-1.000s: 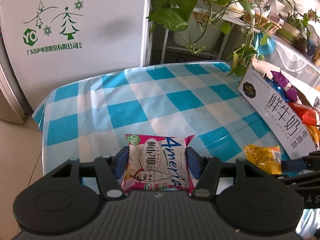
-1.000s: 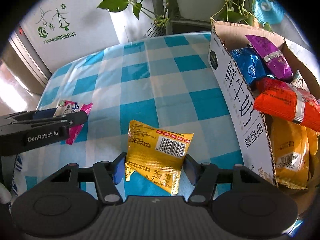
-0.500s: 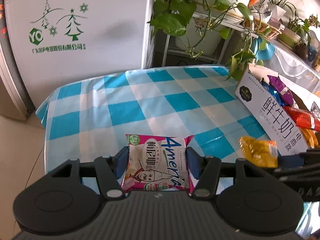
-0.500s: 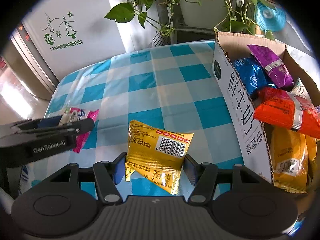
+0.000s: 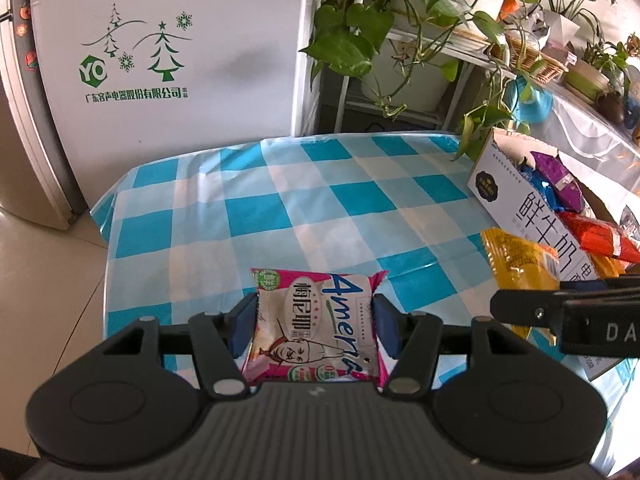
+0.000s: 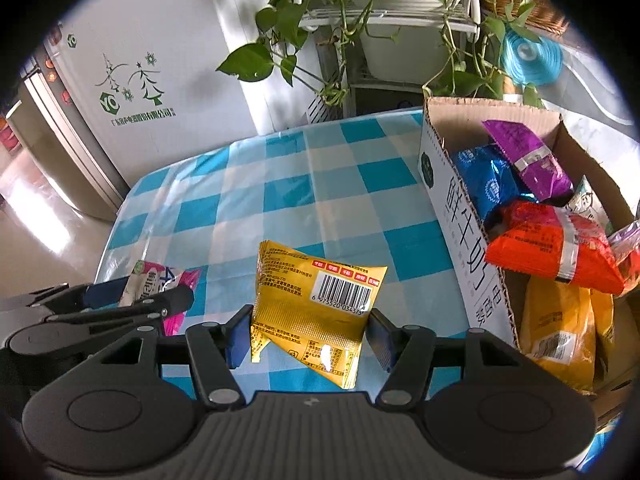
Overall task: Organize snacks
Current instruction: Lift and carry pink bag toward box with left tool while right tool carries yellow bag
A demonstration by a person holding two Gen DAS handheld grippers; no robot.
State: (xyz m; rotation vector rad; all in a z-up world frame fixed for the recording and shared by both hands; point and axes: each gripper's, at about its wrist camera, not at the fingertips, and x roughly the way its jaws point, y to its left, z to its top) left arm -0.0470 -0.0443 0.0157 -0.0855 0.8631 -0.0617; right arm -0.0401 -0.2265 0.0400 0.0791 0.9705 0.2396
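My left gripper (image 5: 315, 328) is shut on a pink and white snack packet (image 5: 316, 326) and holds it above the checked tablecloth (image 5: 280, 208). My right gripper (image 6: 308, 338) is shut on a yellow snack packet (image 6: 316, 308), also lifted off the table. The yellow packet shows in the left wrist view (image 5: 520, 272), and the pink packet in the right wrist view (image 6: 160, 284). An open cardboard box (image 6: 460, 248) at the right holds several snack bags: blue, purple, orange and yellow.
A white fridge (image 5: 168, 60) stands behind the table. Potted plants on a rack (image 5: 400, 40) hang over the table's far right corner. The table's left edge drops to the tiled floor (image 5: 48, 288).
Both grippers have risen with their packets, so the table looks farther away. The right gripper and its yellow packet now sit higher beside the box.
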